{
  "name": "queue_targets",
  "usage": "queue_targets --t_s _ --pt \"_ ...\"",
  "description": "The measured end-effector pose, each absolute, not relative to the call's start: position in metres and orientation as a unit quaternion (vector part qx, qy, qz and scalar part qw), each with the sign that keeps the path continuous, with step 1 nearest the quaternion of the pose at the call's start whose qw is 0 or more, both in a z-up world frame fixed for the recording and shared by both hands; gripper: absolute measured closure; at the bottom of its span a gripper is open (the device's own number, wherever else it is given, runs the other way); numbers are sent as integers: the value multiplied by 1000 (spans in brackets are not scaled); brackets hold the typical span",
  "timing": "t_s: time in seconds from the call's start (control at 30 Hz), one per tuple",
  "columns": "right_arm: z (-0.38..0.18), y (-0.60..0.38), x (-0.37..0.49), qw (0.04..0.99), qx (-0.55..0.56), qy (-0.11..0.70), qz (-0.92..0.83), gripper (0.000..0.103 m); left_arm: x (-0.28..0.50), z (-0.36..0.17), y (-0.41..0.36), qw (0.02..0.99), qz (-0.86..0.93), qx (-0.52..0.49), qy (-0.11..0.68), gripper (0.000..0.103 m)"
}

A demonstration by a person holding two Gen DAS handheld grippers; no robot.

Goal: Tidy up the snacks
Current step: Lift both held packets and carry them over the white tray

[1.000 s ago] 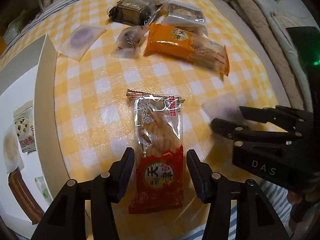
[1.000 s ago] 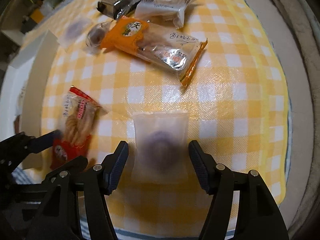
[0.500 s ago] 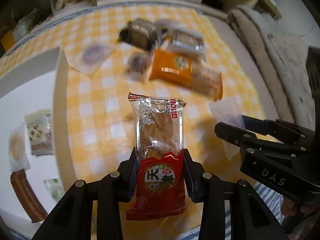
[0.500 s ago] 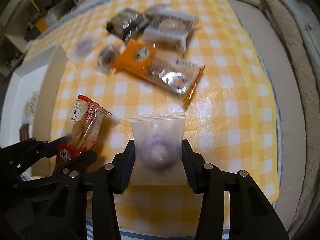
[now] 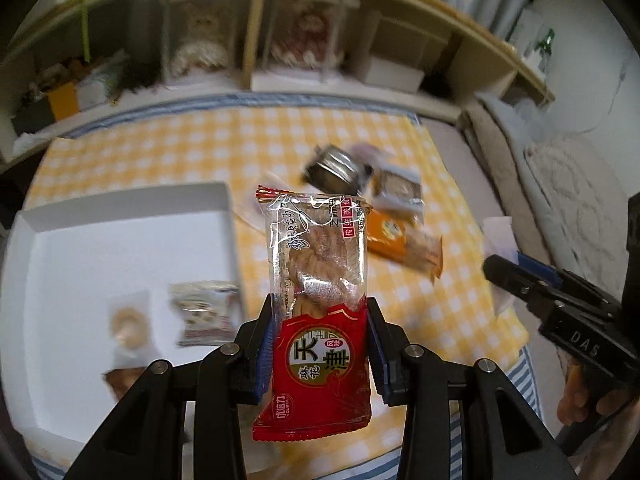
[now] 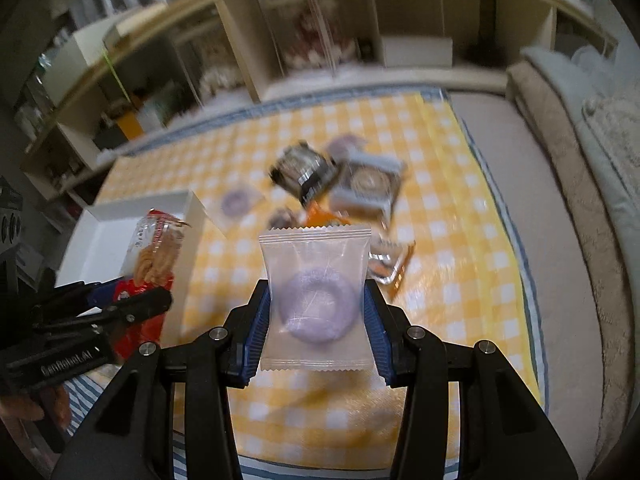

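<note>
blurred: loose snack pile | boxed snacks unreadable

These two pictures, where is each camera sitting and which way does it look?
Left wrist: on the left hand-held gripper, looking down its fingers at its red snack packet; the other hand-held gripper shows at right.
Right wrist: on the right hand-held gripper, holding a clear packet.
Shared: white box, checked cloth.
</note>
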State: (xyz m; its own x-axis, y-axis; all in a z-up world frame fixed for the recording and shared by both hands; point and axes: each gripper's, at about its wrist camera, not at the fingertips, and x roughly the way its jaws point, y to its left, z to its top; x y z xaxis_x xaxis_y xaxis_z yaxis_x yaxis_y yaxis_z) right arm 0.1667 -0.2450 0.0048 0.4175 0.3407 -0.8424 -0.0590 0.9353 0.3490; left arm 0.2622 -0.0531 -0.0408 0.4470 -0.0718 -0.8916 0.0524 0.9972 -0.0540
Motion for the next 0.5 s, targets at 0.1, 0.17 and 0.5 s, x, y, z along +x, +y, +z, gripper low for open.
queue_targets --t_s 0.1,0.17,0.5 --pt "21 -242 161 841 141 507 126 57 246 -18 -36 857 -30 -9 514 63" --pt "29 -236 158 846 143 497 130 57 235 -5 -23 861 -25 -8 508 63" --pt "50 -189 150 851 144 480 160 57 176 49 47 874 5 -12 486 63"
